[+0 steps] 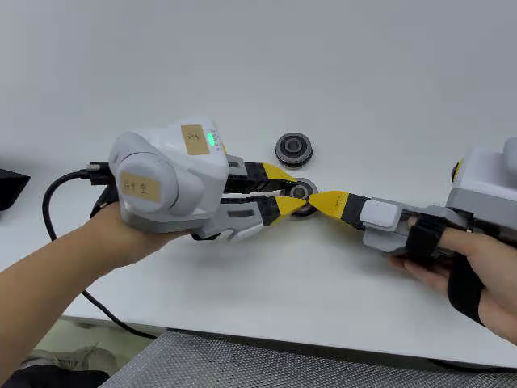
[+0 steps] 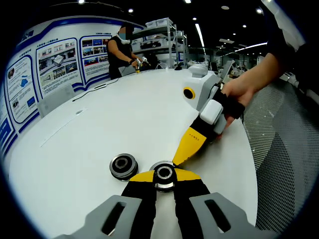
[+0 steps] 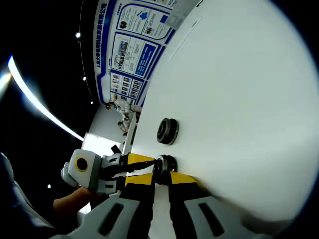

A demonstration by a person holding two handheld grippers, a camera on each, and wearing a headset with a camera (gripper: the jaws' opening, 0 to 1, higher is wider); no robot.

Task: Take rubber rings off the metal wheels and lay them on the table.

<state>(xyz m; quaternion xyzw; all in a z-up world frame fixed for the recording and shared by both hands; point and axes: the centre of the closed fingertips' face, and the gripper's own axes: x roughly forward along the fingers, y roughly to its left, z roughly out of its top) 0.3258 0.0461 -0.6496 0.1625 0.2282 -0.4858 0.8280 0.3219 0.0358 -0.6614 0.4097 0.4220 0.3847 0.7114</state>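
Near the middle of the white surface (image 1: 242,81), the left tool (image 1: 296,192) is clenched on a small metal wheel (image 1: 305,191). Its yellow-tipped jaws stand one on each side of the wheel and press against it. In the left gripper view the same wheel (image 2: 164,174) sits squarely between those tips, its bright hub facing the camera, and it looks to rest on the surface.

The right tool (image 1: 317,200) reaches in from the opposite side, with its jaws drawn close together and the yellow tip touching the clamped wheel's rim. Whether it pinches anything there I cannot tell. From the right gripper view the wheel (image 3: 164,163) lies just past that tool's own tips.

A second wheel (image 1: 293,149) lies flat on the surface just beyond the first, apart from both tools, with its dark rubber ring (image 1: 279,149) still around it. It appears beside the clamped wheel in the left gripper view (image 2: 123,166).

A black cable (image 1: 56,194) trails from the left tool over the surface's near edge.
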